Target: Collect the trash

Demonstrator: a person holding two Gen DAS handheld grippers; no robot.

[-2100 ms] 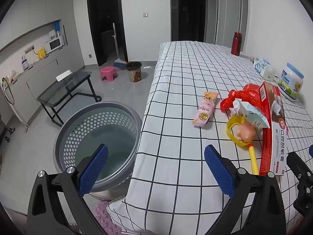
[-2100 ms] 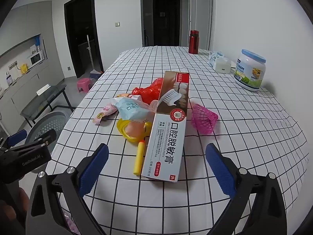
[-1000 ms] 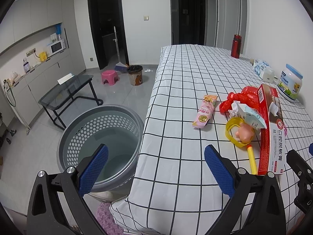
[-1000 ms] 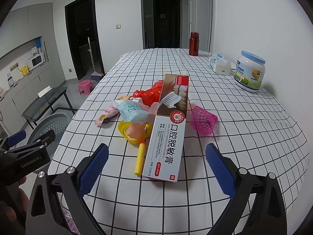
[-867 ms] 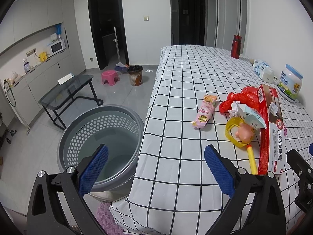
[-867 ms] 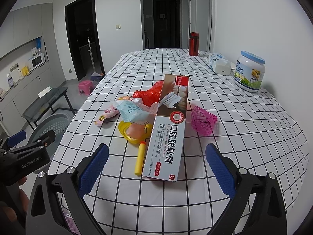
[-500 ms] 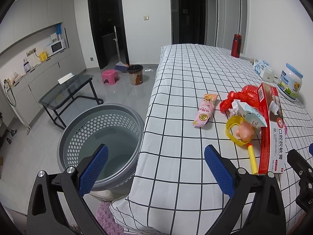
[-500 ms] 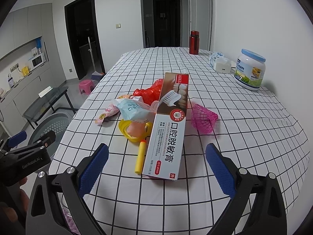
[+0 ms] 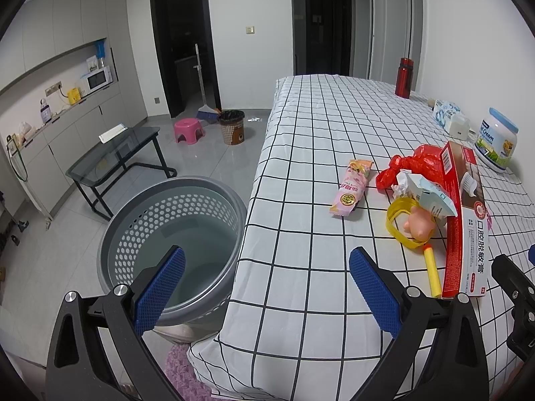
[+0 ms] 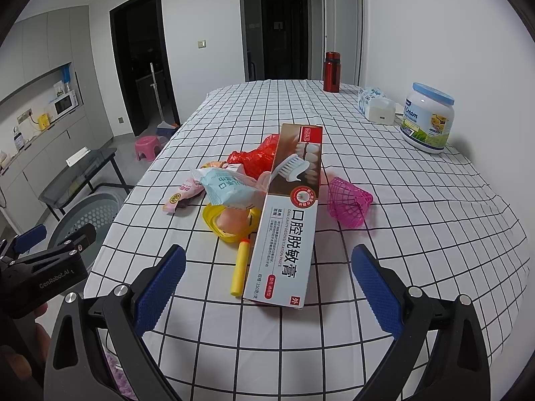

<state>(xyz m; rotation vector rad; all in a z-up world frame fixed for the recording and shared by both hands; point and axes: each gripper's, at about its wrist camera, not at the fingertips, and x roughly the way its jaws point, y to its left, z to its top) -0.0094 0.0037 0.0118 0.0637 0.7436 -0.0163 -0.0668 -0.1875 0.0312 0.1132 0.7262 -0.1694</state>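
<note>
A pile of trash lies on the checkered table [image 10: 418,234]: a long toothpaste box [image 10: 287,220], a pale blue wrapper [image 10: 230,187], a red plastic bag [image 10: 254,158], a pink snack wrapper [image 10: 182,193], a yellow toy ring with a stick [image 10: 239,244] and a pink mesh cup [image 10: 347,202]. My right gripper [image 10: 267,287] is open and empty, just short of the box. My left gripper [image 9: 267,287] is open and empty over the table's left edge, beside the grey perforated basket [image 9: 174,234]. The box [image 9: 464,220] and pink wrapper [image 9: 352,188] also show in the left wrist view.
A milk powder tub [image 10: 428,122], a tissue pack [image 10: 376,103] and a red flask [image 10: 332,72] stand at the table's far right. On the floor to the left are a glass side table [image 9: 113,157], a pink stool [image 9: 189,128] and a small bin [image 9: 231,127].
Both grippers have stayed open and empty. The views have shifted only slightly; the trash has not moved.
</note>
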